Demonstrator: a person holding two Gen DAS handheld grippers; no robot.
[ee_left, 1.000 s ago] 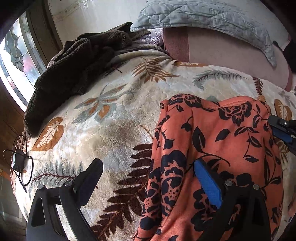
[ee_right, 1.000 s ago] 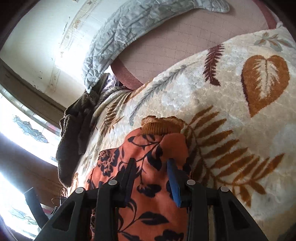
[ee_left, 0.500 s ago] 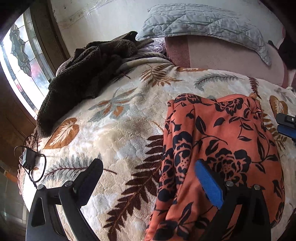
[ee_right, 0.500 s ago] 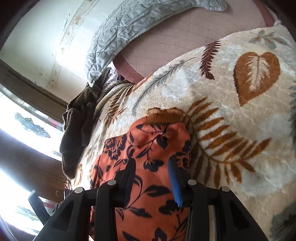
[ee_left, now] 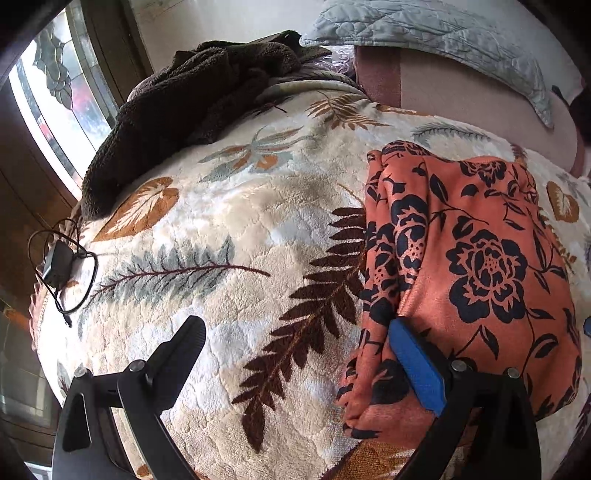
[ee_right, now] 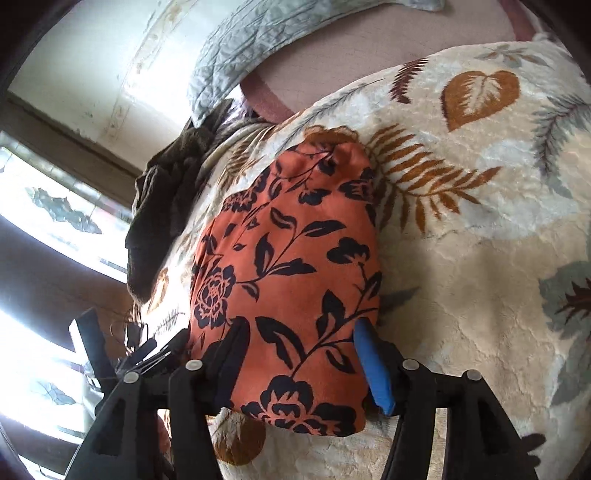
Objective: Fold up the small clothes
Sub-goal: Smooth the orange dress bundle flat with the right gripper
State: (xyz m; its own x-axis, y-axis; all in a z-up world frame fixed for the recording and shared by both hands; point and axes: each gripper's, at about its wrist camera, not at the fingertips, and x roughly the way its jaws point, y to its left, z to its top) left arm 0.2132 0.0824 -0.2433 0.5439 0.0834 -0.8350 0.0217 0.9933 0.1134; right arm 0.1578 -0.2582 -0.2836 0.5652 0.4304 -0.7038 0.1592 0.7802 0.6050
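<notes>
An orange garment with a black flower print (ee_left: 480,258) lies folded on a cream leaf-print blanket (ee_left: 240,240). My left gripper (ee_left: 295,332) is open and empty, its blue-padded finger (ee_left: 417,365) over the garment's near left edge and its black finger (ee_left: 177,362) over bare blanket. In the right wrist view the same garment (ee_right: 291,266) lies between the open fingers of my right gripper (ee_right: 299,339), whose blue pad (ee_right: 373,365) sits at the garment's right edge. The jaws stand wide apart and do not pinch the cloth.
A dark brown fleece (ee_left: 177,107) is heaped at the blanket's far left. A grey quilted pillow (ee_left: 443,33) lies on a pink sheet (ee_left: 461,92) at the back. A black charger with cable (ee_left: 59,266) lies at the left edge, by a window (ee_left: 55,92).
My right gripper has opened wide and let go of the garment. Both grippers have pulled back toward the near edge, so more of the garment and blanket shows.
</notes>
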